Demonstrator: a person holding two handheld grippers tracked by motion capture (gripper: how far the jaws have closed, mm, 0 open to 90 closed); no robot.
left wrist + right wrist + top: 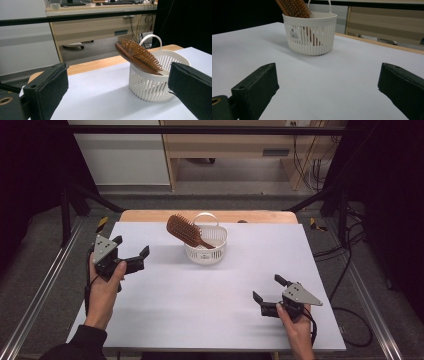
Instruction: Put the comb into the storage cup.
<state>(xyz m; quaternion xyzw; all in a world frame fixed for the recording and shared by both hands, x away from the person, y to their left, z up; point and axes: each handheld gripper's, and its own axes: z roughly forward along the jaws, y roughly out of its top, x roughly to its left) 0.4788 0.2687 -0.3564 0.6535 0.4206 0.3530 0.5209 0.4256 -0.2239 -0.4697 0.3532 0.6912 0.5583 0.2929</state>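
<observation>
Resting handle-down in the white slatted basket (pixel 206 245) at the far middle of the table (pixel 200 310), the wooden hairbrush (pixel 186 231) leans with its long axis slanting up and to the far left, bristles upward. Both grippers hang clear and empty, jaws apart: the left gripper (pixel 131 254) left of the basket, the right gripper (pixel 269 290) nearer and to the right. Nothing is grasped yet, so the brush seems either just stowed or about to be fetched; taking it would call for the left gripper to close across the raised head.

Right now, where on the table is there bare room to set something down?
The white table top is bare between the left gripper and right gripper, and on both sides of the white slatted plastic basket. Only the far middle is crowded: the brown wooden hairbrush leans out of the basket.
</observation>
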